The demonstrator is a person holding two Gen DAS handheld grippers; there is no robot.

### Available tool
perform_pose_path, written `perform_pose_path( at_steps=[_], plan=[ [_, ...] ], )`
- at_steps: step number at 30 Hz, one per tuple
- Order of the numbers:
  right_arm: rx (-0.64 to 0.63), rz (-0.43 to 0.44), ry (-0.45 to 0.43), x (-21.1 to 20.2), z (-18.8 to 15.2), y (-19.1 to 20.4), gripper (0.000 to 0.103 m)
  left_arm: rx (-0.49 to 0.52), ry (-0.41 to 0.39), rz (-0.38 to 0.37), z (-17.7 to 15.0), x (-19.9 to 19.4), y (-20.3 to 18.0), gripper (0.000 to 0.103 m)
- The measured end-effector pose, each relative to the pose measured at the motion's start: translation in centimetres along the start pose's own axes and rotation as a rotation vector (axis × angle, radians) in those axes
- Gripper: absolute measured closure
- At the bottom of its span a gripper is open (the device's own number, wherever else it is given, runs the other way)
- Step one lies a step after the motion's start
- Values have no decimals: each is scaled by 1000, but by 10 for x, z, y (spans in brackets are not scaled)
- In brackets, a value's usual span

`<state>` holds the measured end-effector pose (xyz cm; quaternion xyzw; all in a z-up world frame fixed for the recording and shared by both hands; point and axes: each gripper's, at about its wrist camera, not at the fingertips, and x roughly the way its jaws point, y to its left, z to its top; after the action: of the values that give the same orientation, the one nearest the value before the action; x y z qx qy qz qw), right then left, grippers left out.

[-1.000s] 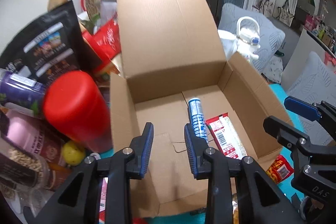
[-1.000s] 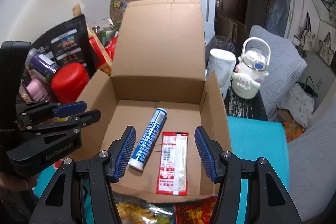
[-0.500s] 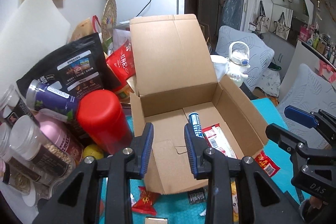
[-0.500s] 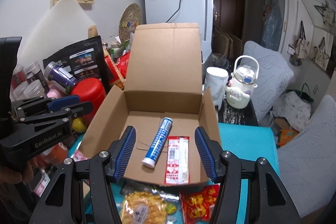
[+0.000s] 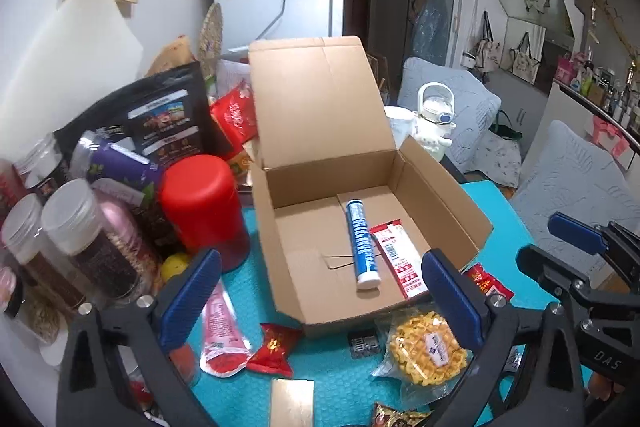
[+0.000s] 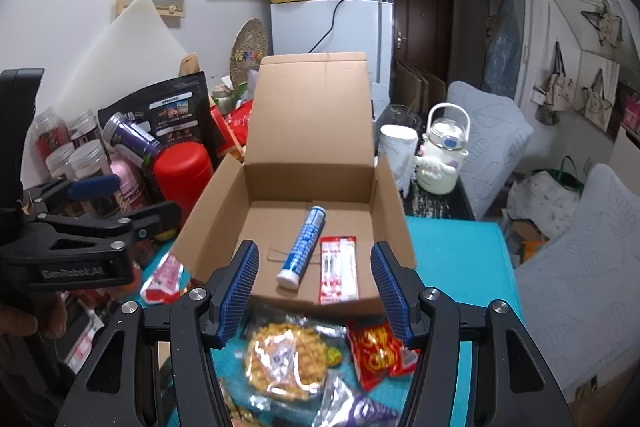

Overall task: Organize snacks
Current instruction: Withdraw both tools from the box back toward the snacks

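An open cardboard box [image 5: 440, 195] [image 6: 212, 203] stands on the teal mat with its lid up. Inside lie a blue tube [image 5: 362, 245] [image 6: 303, 247] and a red-and-white packet [image 5: 398, 257] [image 6: 338, 269]. In front of the box lie a wrapped waffle [image 5: 426, 349] [image 6: 286, 357], red snack packets [image 5: 274, 347] [image 6: 378, 349] and a pink pouch [image 5: 218, 331]. My left gripper [image 5: 320, 299] is open wide and empty, above the loose snacks near the box front. My right gripper [image 6: 314, 287] is open and empty, just before the box's front wall.
A red canister [image 5: 202, 199], jars [image 5: 88, 239], a purple can [image 5: 116, 163] and a black pouch [image 5: 168, 119] crowd the left. A white kettle-shaped bottle [image 6: 442, 151] and cup [image 6: 394, 147] stand right of the box. A gold card [image 5: 292, 403] lies at the front.
Both grippers have pulled back and up from the box, bringing the loose snacks in front into view. The left gripper's jaws have opened much wider.
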<state>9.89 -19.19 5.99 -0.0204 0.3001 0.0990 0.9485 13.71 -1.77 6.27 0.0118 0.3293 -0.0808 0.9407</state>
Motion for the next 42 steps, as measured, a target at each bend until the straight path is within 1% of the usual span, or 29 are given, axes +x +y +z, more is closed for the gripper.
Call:
perform_pose_path(
  at_steps=[11,14,19,21,22,26,30,35,42],
  plan=[
    [37,-11,2,-32,-40,18,44,42,22,-25,-38,-35,4,1],
    [54,-15,1,-41,-51,23,40,47,19,-42,-47,-45,6,1],
    [59,-24,8,-51,-66,32,40,77,-5,-37,-66,-62,7,1],
    [65,-29,13,-54,-73,36,37,80,0,-38,-72,-64,9,1],
    [70,-28,14,-55,-75,38,35,77,7,-42,-76,-65,11,1],
    [88,-18,30,-58,-89,45,35,61,33,-67,-90,-68,17,1],
    [117,-3,58,-53,-103,52,35,60,53,-69,-106,-67,21,1],
    [169,1,82,-46,-125,55,35,47,112,-91,-128,-59,25,1],
    [194,-14,129,-35,-149,57,35,57,159,-68,-150,-46,29,1]
  ],
)
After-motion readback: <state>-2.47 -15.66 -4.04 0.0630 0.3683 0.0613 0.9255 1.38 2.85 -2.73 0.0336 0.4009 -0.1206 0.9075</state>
